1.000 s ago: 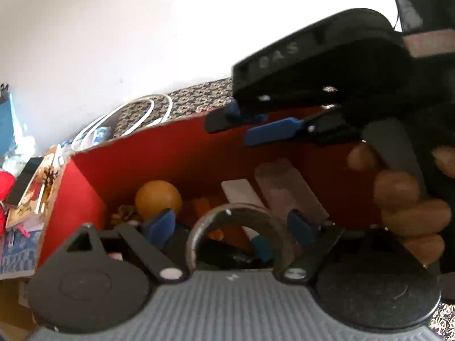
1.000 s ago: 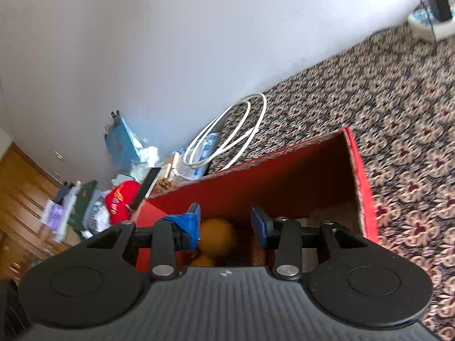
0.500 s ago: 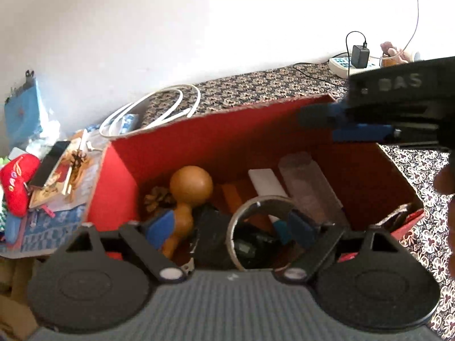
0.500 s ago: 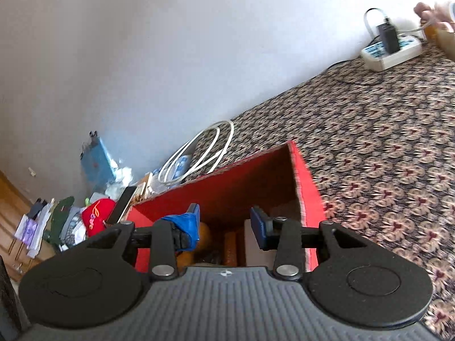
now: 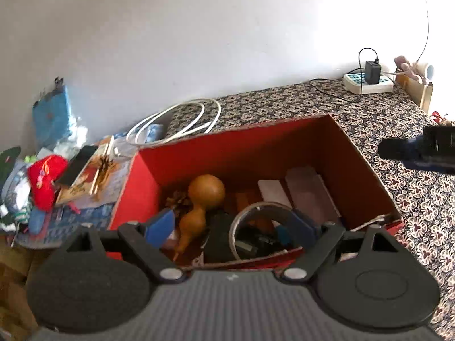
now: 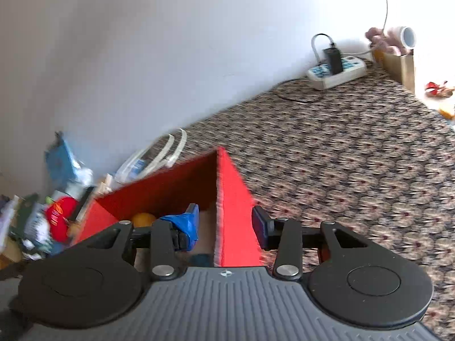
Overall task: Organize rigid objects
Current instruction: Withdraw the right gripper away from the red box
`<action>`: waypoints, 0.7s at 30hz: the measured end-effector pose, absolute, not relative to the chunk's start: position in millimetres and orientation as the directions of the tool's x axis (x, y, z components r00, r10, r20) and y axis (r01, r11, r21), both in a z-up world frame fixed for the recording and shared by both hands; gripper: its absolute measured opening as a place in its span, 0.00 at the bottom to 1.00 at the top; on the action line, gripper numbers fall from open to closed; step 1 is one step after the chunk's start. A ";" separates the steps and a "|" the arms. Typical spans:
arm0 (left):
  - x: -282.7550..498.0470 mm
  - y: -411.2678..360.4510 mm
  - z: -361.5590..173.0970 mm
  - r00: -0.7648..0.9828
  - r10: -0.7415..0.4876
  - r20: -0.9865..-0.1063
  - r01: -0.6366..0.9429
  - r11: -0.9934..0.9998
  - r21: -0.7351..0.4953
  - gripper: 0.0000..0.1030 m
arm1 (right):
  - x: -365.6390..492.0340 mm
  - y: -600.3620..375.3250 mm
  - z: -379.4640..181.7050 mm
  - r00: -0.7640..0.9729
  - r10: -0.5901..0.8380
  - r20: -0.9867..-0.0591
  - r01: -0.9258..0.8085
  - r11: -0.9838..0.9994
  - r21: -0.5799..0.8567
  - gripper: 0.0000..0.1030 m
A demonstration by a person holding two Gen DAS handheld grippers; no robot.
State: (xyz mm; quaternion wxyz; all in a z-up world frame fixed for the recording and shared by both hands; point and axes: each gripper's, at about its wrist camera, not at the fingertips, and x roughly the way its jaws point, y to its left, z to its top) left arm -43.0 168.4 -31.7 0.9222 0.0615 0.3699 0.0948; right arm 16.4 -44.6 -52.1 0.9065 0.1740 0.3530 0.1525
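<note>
Basically: red box sits on patterned cloth, holding a gourd, flat blocks and a metal ring. Left gripper over the box, jaws wide apart, nothing held. Right gripper straddles the box's right wall, empty, jaws just opened a bit further.

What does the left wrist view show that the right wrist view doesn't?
Left wrist only: the box's contents, namely a grey metal ring, a brown pine cone and flat pale slabs; also the right tool, seen from outside at the frame's right edge.

Right wrist only: the outer face of the box's end wall, lined up between the open tool's pads.

Both: the red cardboard box, the orange-brown gourd, the coiled white cable, the white power strip and the patterned cloth.
</note>
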 end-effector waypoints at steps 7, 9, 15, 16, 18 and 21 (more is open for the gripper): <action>-54.6 140.5 -26.0 0.685 0.254 -0.682 -0.189 0.967 0.170 0.84 | 7.2 -73.2 -55.6 0.684 0.404 -0.608 -0.196 0.904 0.380 0.25; -56.1 125.9 -25.7 0.675 0.253 -0.693 -0.193 0.967 0.164 0.84 | 5.1 -85.7 -56.5 0.676 0.401 -0.618 -0.195 0.906 0.375 0.25; -57.6 80.2 -33.6 0.643 0.260 -0.721 -0.204 0.965 0.166 0.84 | -0.7 -121.6 -62.3 0.673 0.351 -0.651 -0.180 0.932 0.316 0.26; -57.7 72.6 -35.6 0.638 0.258 -0.726 -0.203 0.965 0.165 0.84 | -1.1 -126.5 -63.9 0.670 0.341 -0.659 -0.177 0.936 0.305 0.26; -56.6 59.6 -40.0 0.625 0.255 -0.738 -0.202 0.966 0.162 0.84 | -2.1 -135.6 -67.5 0.667 0.309 -0.678 -0.165 0.949 0.270 0.26; -53.8 40.8 -48.4 0.604 0.248 -0.757 -0.194 0.968 0.162 0.84 | -4.0 -150.3 -72.4 0.665 0.278 -0.693 -0.151 0.959 0.240 0.27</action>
